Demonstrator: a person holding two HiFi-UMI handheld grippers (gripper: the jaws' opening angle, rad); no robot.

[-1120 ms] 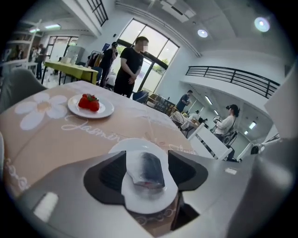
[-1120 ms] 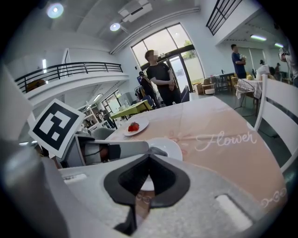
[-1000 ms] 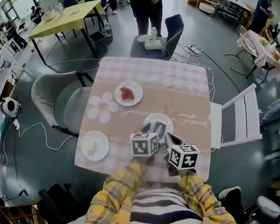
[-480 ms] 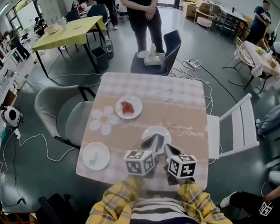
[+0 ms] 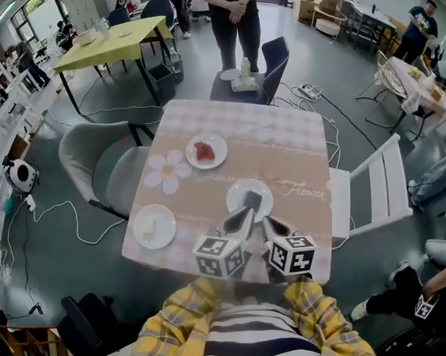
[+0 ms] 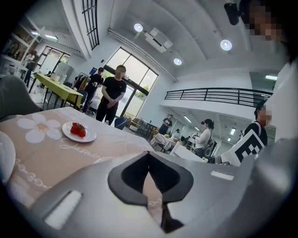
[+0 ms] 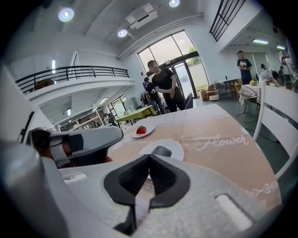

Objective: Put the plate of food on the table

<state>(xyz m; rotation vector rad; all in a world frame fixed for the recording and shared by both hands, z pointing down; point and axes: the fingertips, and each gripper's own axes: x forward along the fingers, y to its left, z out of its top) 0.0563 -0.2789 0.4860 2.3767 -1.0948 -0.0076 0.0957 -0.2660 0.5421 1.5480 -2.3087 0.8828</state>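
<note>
left gripper (image 5: 240, 219) has its jaws pressed together, tip against tip, and nothing is between them. right gripper (image 5: 273, 228) is just beside it, and its jaws are closed in the same way, also with nothing held. both grippers hang side by side over the near edge of the table (image 5: 297, 142) and point toward its middle.

just ahead of the two closed tips, near the middle of the table, stands the white plate (image 5: 263, 190) with a dark piece of food (image 5: 249, 202) on it. it rests flat on the pink cloth, beside the printed word "flower" (image 5: 308, 191).

a second plate (image 5: 220, 155) with red food is farther on, toward the far left part of the table, next to a white flower print (image 5: 165, 171). a third plate (image 5: 166, 232) with something pale lies near the near left corner of the table.

at the left side of the table is a grey chair (image 5: 92, 163), at the right side a white chair (image 5: 376, 189), and at the far side a dark chair (image 5: 274, 56) with small things on its seat. a person in black (image 5: 231, 17) stands beyond the far side of the table. a yellow table (image 5: 111, 43) is well beyond its far left corner.
</note>
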